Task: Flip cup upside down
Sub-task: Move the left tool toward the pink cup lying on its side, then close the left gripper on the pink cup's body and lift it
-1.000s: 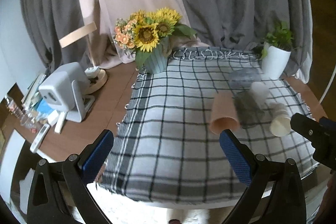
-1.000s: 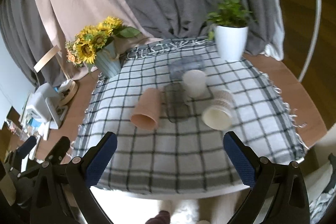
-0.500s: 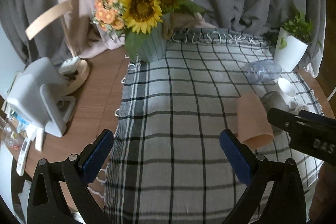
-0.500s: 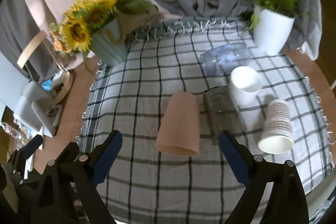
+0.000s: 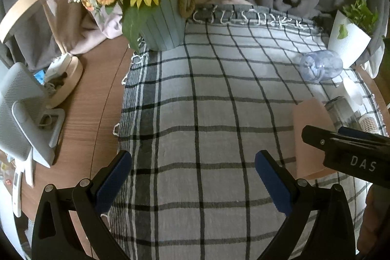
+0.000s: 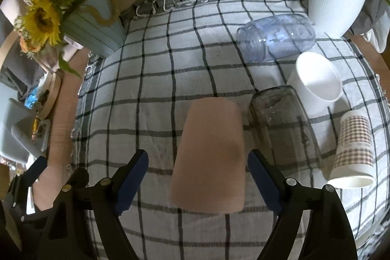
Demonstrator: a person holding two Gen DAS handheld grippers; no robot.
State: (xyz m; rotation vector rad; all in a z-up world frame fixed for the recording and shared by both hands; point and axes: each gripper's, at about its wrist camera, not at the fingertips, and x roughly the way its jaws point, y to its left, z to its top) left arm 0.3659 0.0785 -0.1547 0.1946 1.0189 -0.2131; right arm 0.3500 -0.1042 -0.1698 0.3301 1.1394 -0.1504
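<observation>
1. Pink cup [image 6: 209,155]: I see it lying on its side on the checked cloth [image 6: 156,65], rim toward the camera, base pointing to 12 o'clock. It sits between the two blue pads of my right hand-held gripper [image 6: 196,180], with a gap showing on either side; I cannot tell whether the pads reach its rim level or stop short.

2. Right hand-held gripper: fingers spread wide, nothing pinched. In the left wrist view its black body marked "DAS" enters from 3 o'clock, crossing in front of the pink cup [image 5: 312,128].

3. Left hand-held gripper [image 5: 192,183]: fingers spread, nothing between them, over bare checked cloth [image 5: 219,113], the cup off at its 2 o'clock.

4. Glass jar [image 6: 280,128]: on its side, just beside the pink cup at its 3 o'clock.

5. White cup [image 6: 316,79]: tilted, at 1 o'clock from the glass jar, close to it.

6. Checked paper cup [image 6: 353,152]: on its side, rim toward the camera, at 3 o'clock from the jar.

7. Clear plastic jar [image 6: 275,38]: on its side, at 1 o'clock from the pink cup, well apart.

8. Sunflower pot [image 5: 165,26]: at 11 o'clock, on the cloth's far corner.

9. White plant pot [image 6: 334,6]: at 1 o'clock, far corner.

10. Counter [image 5: 92,94]: brown wood showing at 9 o'clock of the cloth.
</observation>
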